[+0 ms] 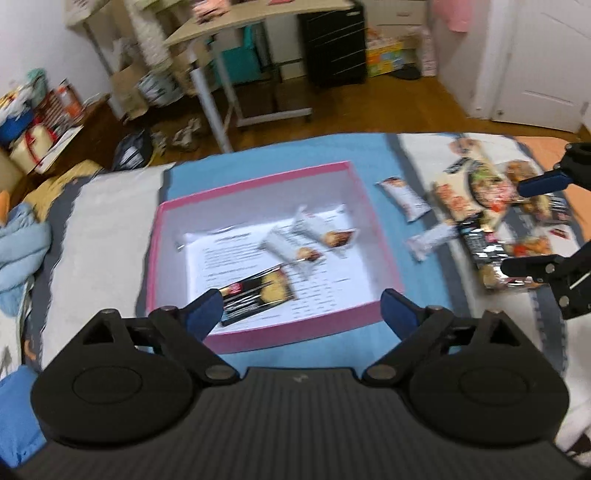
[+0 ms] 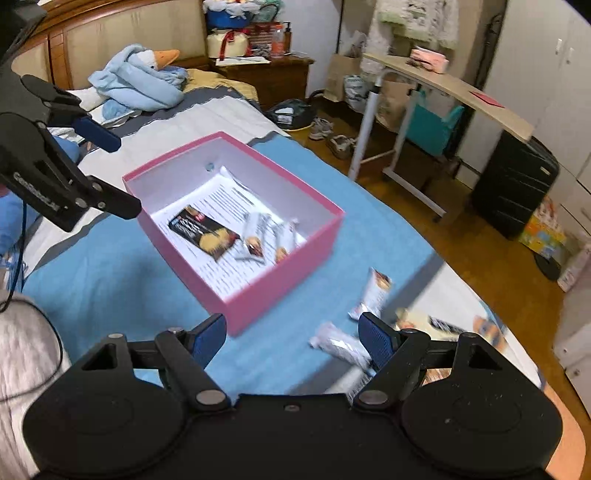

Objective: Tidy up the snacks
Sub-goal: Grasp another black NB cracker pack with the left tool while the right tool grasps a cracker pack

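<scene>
A pink box lies open on the blue bedcover. Inside it are a black snack pack and two white bars on a printed sheet. My left gripper is open and empty above the box's near edge; it also shows in the right wrist view. My right gripper is open and empty, to the right of the box, over two white bars on the cover. A pile of snack packs lies further right, under the right gripper.
The bed holds a blue blanket with a duck toy near the headboard. Beyond the bed edge are a wooden floor, a rolling desk, a black suitcase, shoes and bags.
</scene>
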`<state>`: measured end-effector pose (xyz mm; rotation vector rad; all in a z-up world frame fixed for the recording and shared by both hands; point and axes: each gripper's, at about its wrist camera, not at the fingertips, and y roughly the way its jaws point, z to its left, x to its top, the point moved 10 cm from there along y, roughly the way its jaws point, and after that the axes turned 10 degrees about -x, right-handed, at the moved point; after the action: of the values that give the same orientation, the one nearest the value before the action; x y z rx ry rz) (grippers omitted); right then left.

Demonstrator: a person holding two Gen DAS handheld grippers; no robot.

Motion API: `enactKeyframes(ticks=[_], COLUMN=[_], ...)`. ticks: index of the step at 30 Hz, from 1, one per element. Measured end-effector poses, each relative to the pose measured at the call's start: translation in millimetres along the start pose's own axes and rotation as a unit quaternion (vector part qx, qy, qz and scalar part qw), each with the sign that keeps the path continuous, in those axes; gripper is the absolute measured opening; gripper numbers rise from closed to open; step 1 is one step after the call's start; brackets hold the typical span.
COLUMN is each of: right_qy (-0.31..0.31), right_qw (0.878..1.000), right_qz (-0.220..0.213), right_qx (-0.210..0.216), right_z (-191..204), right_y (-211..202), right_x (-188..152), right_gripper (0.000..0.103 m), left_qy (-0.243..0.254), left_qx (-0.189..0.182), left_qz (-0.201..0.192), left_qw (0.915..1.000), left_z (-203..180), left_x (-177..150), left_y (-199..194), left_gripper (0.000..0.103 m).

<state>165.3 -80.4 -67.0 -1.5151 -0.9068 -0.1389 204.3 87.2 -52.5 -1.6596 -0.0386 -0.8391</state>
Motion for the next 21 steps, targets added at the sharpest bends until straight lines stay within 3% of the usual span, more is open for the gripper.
enactKeyframes(ticks=[7,9,13,16,18,21], right_qy=[0.02,0.021,0.024,0.016,0.015,0.044], right_qw=[0.999,0.999,0.998,0.997,0.997,0.997], right_qz=[-0.021,-0.034,-0.054,-0.078,-0.073,-0.056], right_qx=[-0.014,-0.002,-0.015,-0.023,0.013,0.012], right_z=[-19.2,-18.4,-19.1,-16.5,-10.8,-18.0], right_y=[-37.1,-42.8,-33.8,-23.8,-14.2,4.6], right_x=[-40.7,-53.7,-78.8,-91.2,-97.6,-103.8], right_gripper=[0.083,0.083,0.083,0.083,0.083,0.083], left_qy=[0.064,0.059,0.052,0.085,0.119,0.108], left_qx=[-0.054,-0.063,-0.099,-0.111,-0.127,-0.151], left_qz=[-0.003,-0.012,-0.004,0.002,0.011,0.015], left_qw=[0.9965,0.9962,0.9938,0.9902,0.9846,0.9825], left_z=[-76.1,-92.2,-121.9,-146.2,-166.4,-179.9], left_x=[10.0,8.9,4.8,4.8,6.2,11.2], left_y=[11.9,20.9,48.2,75.1,94.4,118.5], left_gripper=[0.093,0.093,0.093,0.093,0.093,0.093])
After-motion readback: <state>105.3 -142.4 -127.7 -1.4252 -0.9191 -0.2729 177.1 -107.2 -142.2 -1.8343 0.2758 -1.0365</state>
